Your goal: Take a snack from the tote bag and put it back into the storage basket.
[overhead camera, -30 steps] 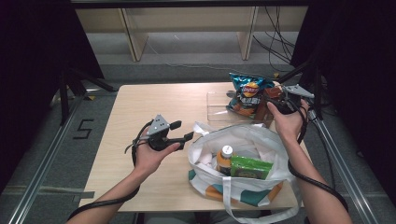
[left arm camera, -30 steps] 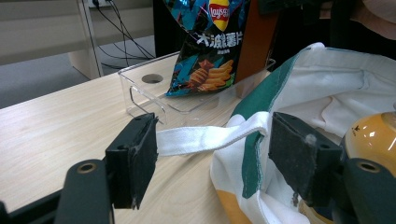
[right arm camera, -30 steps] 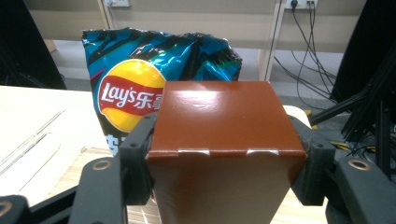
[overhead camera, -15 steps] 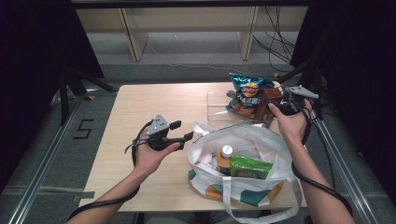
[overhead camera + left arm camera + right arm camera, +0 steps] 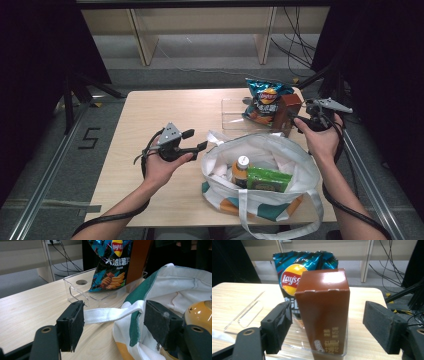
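Observation:
A brown carton (image 5: 323, 315) stands upright in a clear plastic tray (image 5: 232, 114), with a blue Lay's chips bag (image 5: 264, 99) leaning behind it. My right gripper (image 5: 330, 322) faces the carton. Its jaws have just been opening and now stand wide on either side of the carton without touching it. In the high view the right gripper (image 5: 301, 120) sits just right of the carton (image 5: 286, 111). My left gripper (image 5: 197, 140) is open beside a white and green tote bag (image 5: 280, 150). The bag's strap (image 5: 107, 315) lies between the left gripper's (image 5: 115, 317) jaws, untouched.
Inside the tote stand an orange bottle (image 5: 240, 169) and a green packet (image 5: 270, 179). The wooden table (image 5: 165, 110) is bare on its left half. Black stands and cables crowd the table's right edge, and shelving rises beyond the far edge.
My right hand has drawn back to the right from the brown carton with its jaws wider apart. The carton stays in the tray. The left hand has kept still.

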Tool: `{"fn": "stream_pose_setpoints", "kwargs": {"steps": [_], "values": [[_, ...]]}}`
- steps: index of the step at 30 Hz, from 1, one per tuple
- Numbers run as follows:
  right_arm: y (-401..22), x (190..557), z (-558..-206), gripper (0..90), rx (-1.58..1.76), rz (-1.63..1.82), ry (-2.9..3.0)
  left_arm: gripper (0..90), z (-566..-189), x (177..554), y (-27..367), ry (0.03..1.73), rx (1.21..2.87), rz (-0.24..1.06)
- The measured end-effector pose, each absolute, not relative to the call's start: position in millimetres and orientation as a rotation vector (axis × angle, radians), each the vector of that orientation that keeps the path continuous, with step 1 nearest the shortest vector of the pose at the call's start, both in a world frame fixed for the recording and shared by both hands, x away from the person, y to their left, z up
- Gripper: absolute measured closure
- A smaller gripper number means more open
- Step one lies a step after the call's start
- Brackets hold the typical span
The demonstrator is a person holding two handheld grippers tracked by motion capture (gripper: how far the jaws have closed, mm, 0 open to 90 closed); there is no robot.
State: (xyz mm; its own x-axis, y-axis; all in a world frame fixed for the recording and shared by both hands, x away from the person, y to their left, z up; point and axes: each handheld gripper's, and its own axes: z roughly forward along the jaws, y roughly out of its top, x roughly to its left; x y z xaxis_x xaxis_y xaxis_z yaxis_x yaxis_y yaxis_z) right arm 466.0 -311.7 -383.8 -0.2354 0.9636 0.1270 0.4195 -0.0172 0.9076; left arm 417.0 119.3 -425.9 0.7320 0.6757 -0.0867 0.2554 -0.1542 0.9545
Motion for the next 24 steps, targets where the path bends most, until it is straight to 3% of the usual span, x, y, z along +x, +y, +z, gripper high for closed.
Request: {"fn": "stream_pose_setpoints", "kwargs": {"steps": [10,17,24], "values": [[-320,444,-381,32.6,1.375,1.260,1.711,32.0,-426,417,119,0.741,1.728,0.434],[-322,425,-373,45.2,1.361,1.285,1.748,32.0,-426,417,119,0.741,1.731,0.431],[-322,408,-372,51.5,1.313,1.331,1.782,32.0,-426,417,119,0.749,1.727,0.429]]}}
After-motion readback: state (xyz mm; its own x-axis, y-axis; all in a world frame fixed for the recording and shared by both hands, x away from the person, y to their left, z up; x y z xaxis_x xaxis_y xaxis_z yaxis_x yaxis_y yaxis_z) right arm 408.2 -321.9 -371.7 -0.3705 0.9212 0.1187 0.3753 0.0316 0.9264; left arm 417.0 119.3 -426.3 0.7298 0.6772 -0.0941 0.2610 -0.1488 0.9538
